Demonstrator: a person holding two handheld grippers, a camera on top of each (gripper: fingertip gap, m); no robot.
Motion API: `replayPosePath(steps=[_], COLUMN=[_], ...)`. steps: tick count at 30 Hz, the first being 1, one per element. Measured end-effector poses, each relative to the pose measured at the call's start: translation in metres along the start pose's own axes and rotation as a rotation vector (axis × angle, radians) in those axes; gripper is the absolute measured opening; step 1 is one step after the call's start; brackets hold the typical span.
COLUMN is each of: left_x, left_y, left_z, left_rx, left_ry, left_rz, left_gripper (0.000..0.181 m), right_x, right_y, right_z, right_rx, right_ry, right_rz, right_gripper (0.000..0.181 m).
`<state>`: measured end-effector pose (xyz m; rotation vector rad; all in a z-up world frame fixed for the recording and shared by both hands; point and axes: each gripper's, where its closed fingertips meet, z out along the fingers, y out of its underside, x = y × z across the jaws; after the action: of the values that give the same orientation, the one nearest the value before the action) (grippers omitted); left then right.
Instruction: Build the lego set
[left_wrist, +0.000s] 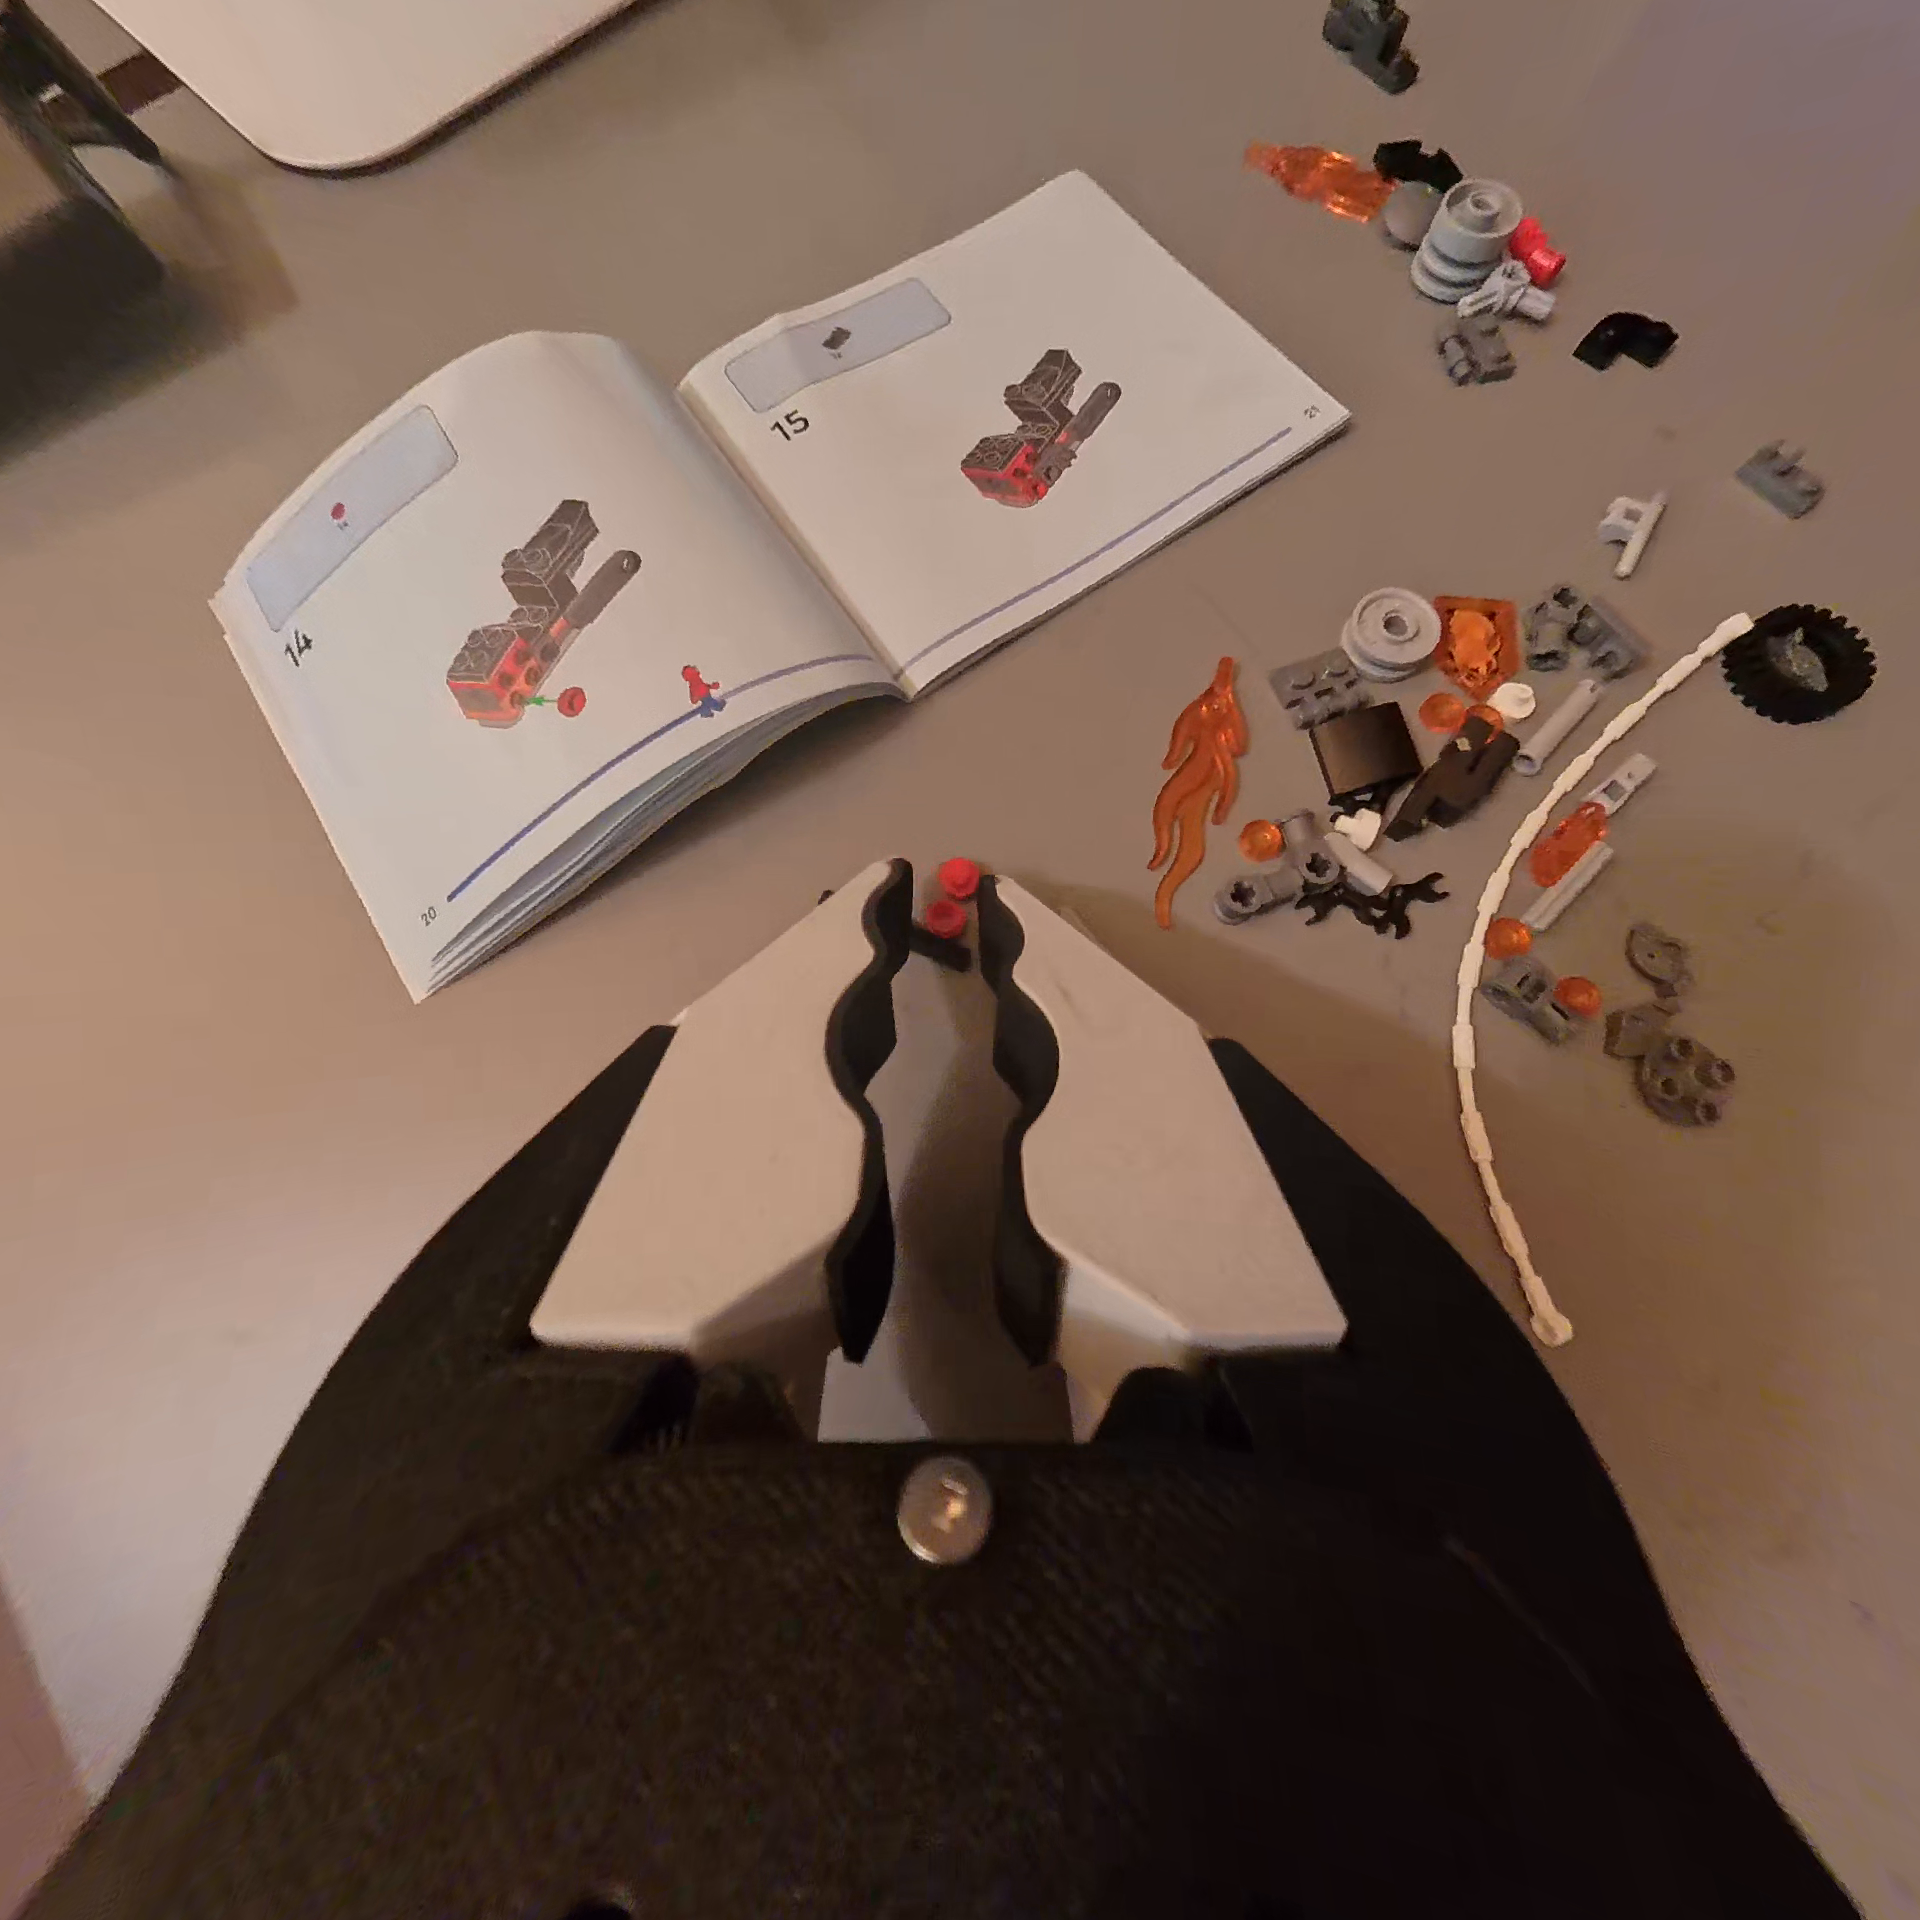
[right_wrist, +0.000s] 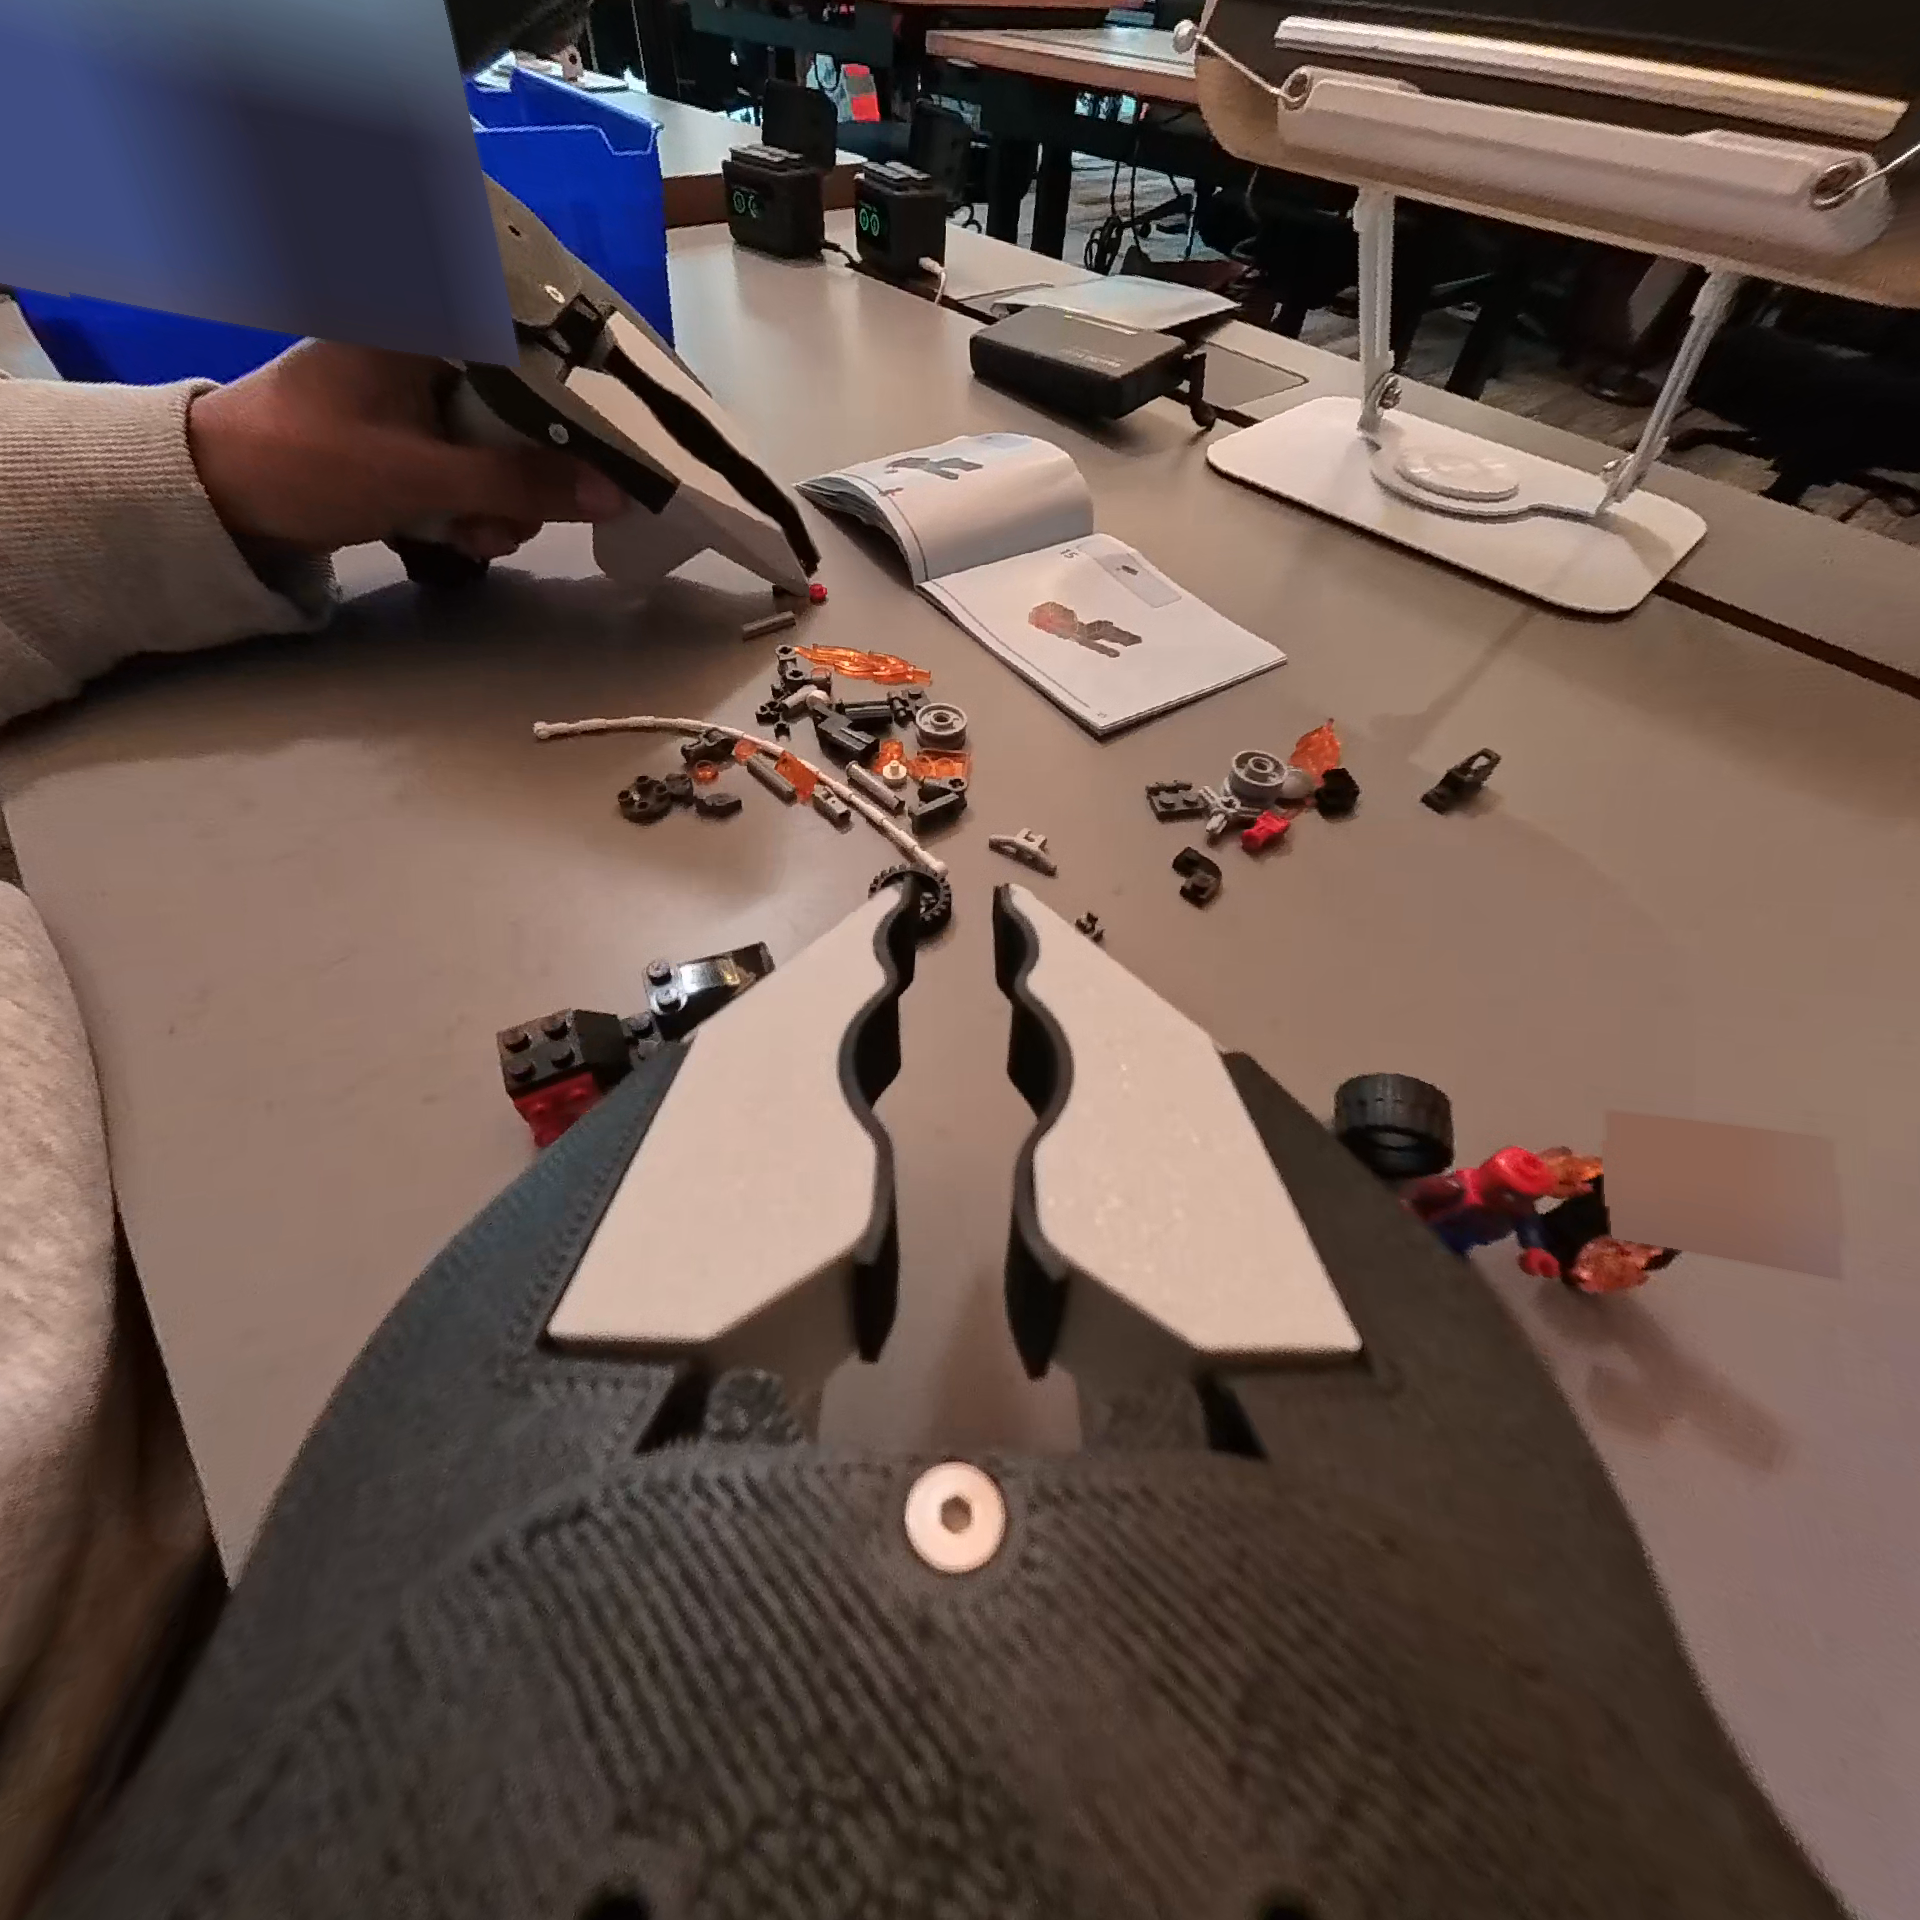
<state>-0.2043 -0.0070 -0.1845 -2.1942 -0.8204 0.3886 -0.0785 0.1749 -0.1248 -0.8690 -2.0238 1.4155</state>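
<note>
red round stud (left_wrist: 958, 876) at left gripper (left_wrist: 951, 883) tips, fingers narrowly spread around it, not pinching; right gripper (right_wrist: 961, 914) spread, empty, far off.

Two small red studs (left_wrist: 954, 896) sit between pale grey fingers (left_wrist: 769, 1091) edged in black, above a black ribbed body. The surface (left_wrist: 312, 1195) is a flat grey-beige. A white booklet (left_wrist: 727, 582) carries blue lines and red-and-black drawings. Scattered pieces run to translucent orange flames (left_wrist: 1195, 790), light and dark grey parts, a black tyre (left_wrist: 1797, 665) and a white segmented strip (left_wrist: 1496, 1039). Nearby lie a black-and-red block assembly (right_wrist: 556, 1070), a red-and-blue figure (right_wrist: 1496, 1205), and a bright blue bin (right_wrist: 582, 197).
</note>
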Motion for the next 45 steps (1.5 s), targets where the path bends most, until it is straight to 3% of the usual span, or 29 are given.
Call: replayPosePath(steps=[13,24,29,32,38,45], left_x=[0.007,0.033,0.093,0.120,0.152,0.175], left_y=[0.000,-0.030,-0.062,-0.066,-0.072,-0.069], left_z=[0.003,-0.031,-0.084,-0.106,-0.128,-0.133], left_rx=[-0.015,0.245,0.516,0.599,0.654,0.566], left_ry=[0.037,0.150,0.466,0.607,0.935,1.229], left_rz=[0.007,-0.009,-0.077,-0.128,-0.346,-0.541], left_gripper=[0.004,0.003,0.003,0.003,0.002,0.002], right_x=[0.000,-0.001,-0.020,-0.037,-0.073,-0.096], right_y=[0.002,0.004,0.007,-0.003,-0.051,-0.070], right_z=[0.002,0.002,-0.001,-0.005,-0.009,-0.006], right_rx=[-0.018,-0.033,-0.048,-0.007,0.189,0.271], right_ry=[0.015,0.060,-0.022,-0.092,-0.163,-0.137], right_rz=[-0.016,-0.074,-0.079,-0.068,-0.170,-0.435], right_gripper=[0.013,0.016,0.021,0.022,0.019,0.021])
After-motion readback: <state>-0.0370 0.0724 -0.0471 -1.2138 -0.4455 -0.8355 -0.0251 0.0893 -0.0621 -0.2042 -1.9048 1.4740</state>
